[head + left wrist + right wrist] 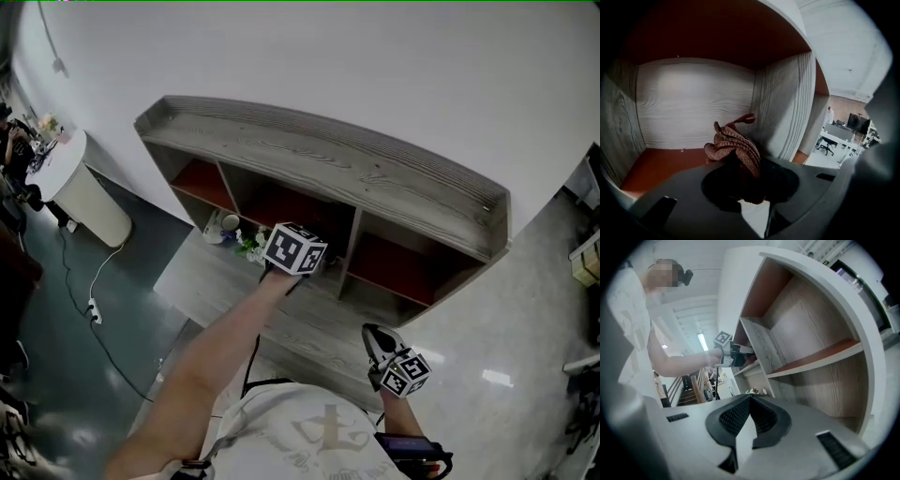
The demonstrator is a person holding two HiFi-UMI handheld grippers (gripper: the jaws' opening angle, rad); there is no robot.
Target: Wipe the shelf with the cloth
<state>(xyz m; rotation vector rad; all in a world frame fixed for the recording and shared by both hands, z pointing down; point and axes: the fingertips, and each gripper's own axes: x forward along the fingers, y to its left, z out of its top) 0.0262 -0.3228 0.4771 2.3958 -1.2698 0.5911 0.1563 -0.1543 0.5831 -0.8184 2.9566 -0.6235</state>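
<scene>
Seems barely begun: pinching the cloth [733, 147] in the left gripper's [747, 187] jaws by the right wall of the shelf's [328, 155] middle compartment (right gripper [750, 401] idle, jaws pressed together on nothing), with the rest seemingly unwiped.

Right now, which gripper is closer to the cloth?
Left. The left gripper clamps the cloth in its jaws inside a compartment of the shelf. The right gripper, shut and empty, hangs outside the shelf, well apart from the cloth.

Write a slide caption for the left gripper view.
Left gripper shut on a brown knitted cloth, held inside a wood-grain shelf compartment.
</scene>
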